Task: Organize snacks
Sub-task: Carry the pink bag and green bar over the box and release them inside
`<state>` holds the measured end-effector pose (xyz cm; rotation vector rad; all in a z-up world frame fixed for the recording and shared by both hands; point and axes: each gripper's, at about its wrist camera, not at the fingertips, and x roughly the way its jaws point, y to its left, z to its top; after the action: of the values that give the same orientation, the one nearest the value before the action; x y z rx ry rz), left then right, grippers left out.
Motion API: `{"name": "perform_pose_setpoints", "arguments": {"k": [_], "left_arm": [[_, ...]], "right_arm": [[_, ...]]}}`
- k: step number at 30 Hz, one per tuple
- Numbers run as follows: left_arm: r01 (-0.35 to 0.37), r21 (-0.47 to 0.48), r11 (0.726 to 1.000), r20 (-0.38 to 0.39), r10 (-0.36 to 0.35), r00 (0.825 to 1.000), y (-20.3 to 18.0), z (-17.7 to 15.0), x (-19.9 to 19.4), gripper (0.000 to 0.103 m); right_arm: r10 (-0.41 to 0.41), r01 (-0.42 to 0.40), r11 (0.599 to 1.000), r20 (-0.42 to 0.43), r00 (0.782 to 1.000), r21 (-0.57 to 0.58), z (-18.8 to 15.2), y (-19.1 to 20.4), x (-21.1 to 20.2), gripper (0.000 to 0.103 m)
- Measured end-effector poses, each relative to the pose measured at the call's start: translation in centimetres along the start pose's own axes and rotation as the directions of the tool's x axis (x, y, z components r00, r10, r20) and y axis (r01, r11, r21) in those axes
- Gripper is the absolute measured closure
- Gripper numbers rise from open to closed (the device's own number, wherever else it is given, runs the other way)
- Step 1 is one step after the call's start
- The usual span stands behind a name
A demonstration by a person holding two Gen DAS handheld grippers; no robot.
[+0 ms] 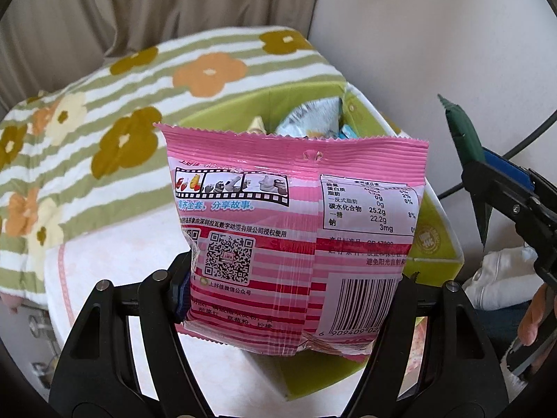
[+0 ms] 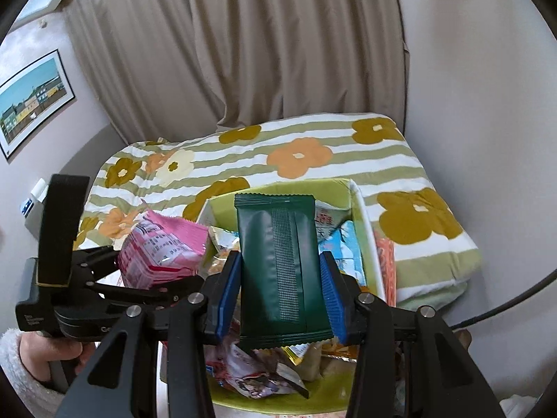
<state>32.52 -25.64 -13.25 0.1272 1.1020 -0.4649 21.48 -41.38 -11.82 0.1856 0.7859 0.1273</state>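
My left gripper (image 1: 292, 292) is shut on a pink snack bag (image 1: 296, 230), held upright with its printed back to the camera, in front of a green box (image 1: 431, 237) of snacks. The pink bag (image 2: 160, 247) also shows at the left of the right wrist view. My right gripper (image 2: 280, 296) is shut on a dark green packet (image 2: 278, 268), held upright over the green box (image 2: 355, 202). That packet (image 1: 466, 139) shows at the right edge of the left wrist view. Several loose snack packets (image 2: 254, 376) lie in the box.
The box stands on a white surface (image 1: 118, 254) beside a striped flowered quilt (image 2: 313, 149). A beige curtain (image 2: 243, 52) hangs behind. A wall (image 1: 435, 35) is at the right. A black cable (image 2: 504, 306) runs at the right.
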Motion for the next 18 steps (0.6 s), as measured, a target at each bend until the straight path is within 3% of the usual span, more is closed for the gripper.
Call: {"name": "perform_pose_setpoints", "arguments": {"k": [3,5,11,18], "left_arm": [[0.04,0.001,0.999,-0.022,-0.04,0.999,-0.5,-0.1,0.7,0.024],[0.032,0.011,0.999,-0.038,-0.031,0.999,-1.1,-0.3,1.0,0.002],[-0.007,0.049,0.999,0.018,0.006,1.0,-1.4,-1.8,-0.5,0.001],[0.015,-0.009,1.0,0.074,-0.015,0.997,0.3,-2.9,-3.1,0.001]], "right_arm": [[-0.002,0.002,1.0,-0.004,1.0,0.023,-0.4,-0.7,0.0,0.062],[-0.005,0.005,0.999,-0.007,1.0,0.038,-0.6,-1.1,-0.1,0.062],[-0.003,0.004,0.997,-0.011,1.0,0.077,-1.4,-2.4,-0.6,0.062],[0.009,-0.005,0.995,-0.034,0.999,0.099,-2.4,-2.6,-0.9,0.062]]}}
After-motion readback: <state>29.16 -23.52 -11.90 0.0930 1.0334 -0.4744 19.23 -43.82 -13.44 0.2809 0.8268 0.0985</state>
